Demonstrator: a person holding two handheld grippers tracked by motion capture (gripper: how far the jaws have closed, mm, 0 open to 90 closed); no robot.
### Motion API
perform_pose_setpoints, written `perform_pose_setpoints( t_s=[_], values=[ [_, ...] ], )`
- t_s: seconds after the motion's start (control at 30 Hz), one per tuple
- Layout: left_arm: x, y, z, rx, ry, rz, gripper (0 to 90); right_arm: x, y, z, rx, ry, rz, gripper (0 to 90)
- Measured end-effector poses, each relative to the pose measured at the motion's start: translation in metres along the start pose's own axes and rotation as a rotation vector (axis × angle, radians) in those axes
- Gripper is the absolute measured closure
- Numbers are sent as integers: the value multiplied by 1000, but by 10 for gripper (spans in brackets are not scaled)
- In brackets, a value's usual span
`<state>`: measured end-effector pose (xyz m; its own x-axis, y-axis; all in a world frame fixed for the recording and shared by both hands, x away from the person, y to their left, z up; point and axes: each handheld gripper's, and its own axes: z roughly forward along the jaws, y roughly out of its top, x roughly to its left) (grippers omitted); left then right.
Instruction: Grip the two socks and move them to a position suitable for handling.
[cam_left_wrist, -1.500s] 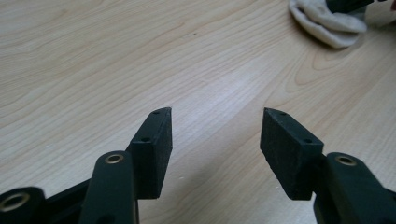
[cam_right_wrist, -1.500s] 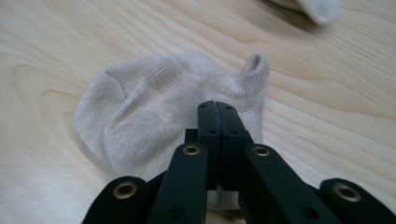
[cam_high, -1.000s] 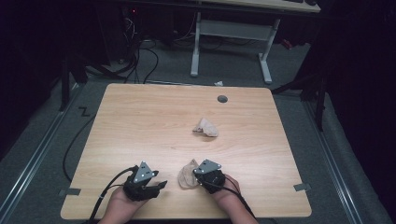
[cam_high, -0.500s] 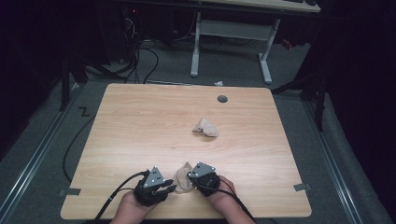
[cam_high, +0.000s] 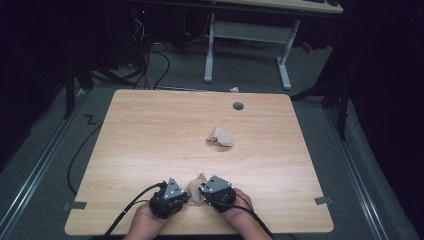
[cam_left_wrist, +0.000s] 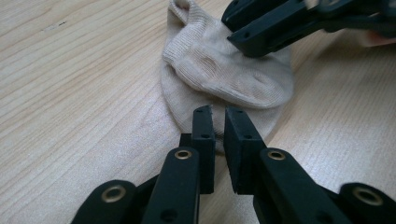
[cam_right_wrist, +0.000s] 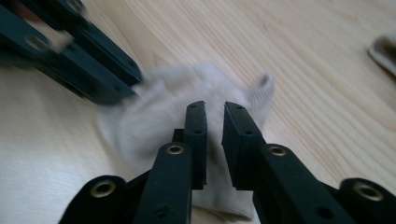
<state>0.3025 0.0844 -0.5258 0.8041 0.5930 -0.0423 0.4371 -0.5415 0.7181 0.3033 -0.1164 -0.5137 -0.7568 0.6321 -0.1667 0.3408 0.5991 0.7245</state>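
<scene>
Near the front edge of the tabletop (cam_high: 150, 130), a beige sock (cam_high: 195, 186) lies flat between the two sets of tongs. From its left, the left tongs (cam_left_wrist: 218, 122) have just been closing; their jaws stand nearly together with a thin gap at the sock's edge, and whether fabric is pinched I cannot tell. From its right, the right tongs (cam_right_wrist: 215, 119) have just been opening; a narrow gap shows over the blurred sock. A second crumpled sock (cam_high: 220, 136) lies well apart, farther back toward the right. No writing or label can be read.
</scene>
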Motion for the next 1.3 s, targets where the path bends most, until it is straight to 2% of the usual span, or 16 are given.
perform_pose_setpoints(
  t_s=[0.07, 0.1, 0.17, 0.23, 0.3, 0.37, 0.47, 0.63, 0.7, 0.73, 0.77, 0.8, 0.9, 0.97, 1.1, 1.3],
  values=[
    [0, -1, 0, -3, -1, 10, 823, 3, 1, -3, -25, 18, -6, 772],
    [1, -1, 0, -8, -2, 8, 823, 10, 2, -4, -27, 49, -15, 750],
    [1, -2, 0, -11, -7, 5, 822, 15, 0, -2, -15, 66, -34, 714],
    [2, -3, -1, -13, -8, 3, 822, 17, 0, -2, -11, 67, -41, 694],
    [3, -4, -1, -20, -13, 2, 823, 19, -1, -2, -6, 78, -32, 625],
    [3, -4, -1, -23, -14, -1, 822, 19, -2, -1, -12, 90, -26, 615],
    [4, -5, -1, -25, -20, -3, 823, 20, -4, 1, 9, 87, -31, 598],
    [5, -5, -1, -28, -31, -9, 822, 17, -6, 3, 16, 77, -17, 647],
    [6, -5, -1, -29, -32, -6, 823, 15, -7, 2, 28, 69, -8, 757],
    [6, -5, -1, -29, -32, -6, 823, 15, -7, 2, 28, 69, -8, 757],
    [6, -5, -1, -29, -32, -6, 823, 14, -6, 1, 21, 51, -9, 817],
    [6, -5, -1, -30, -32, -6, 823, 14, -6, 0, 19, 45, -5, 828],
    [6, -5, -1, -29, -32, -7, 823, 11, -6, -3, 9, 34, 5, 835],
    [7, -6, -1, -28, -33, -7, 823, 5, -6, -8, -11, 11, 38, 835],
    [7, -6, -2, -29, -36, -4, 822, -5, -10, -13, -22, -7, 73, 834],
    [7, -6, -2, -30, -35, -1, 821, -16, -15, -20, -34, -35, 110, 832]
  ],
)
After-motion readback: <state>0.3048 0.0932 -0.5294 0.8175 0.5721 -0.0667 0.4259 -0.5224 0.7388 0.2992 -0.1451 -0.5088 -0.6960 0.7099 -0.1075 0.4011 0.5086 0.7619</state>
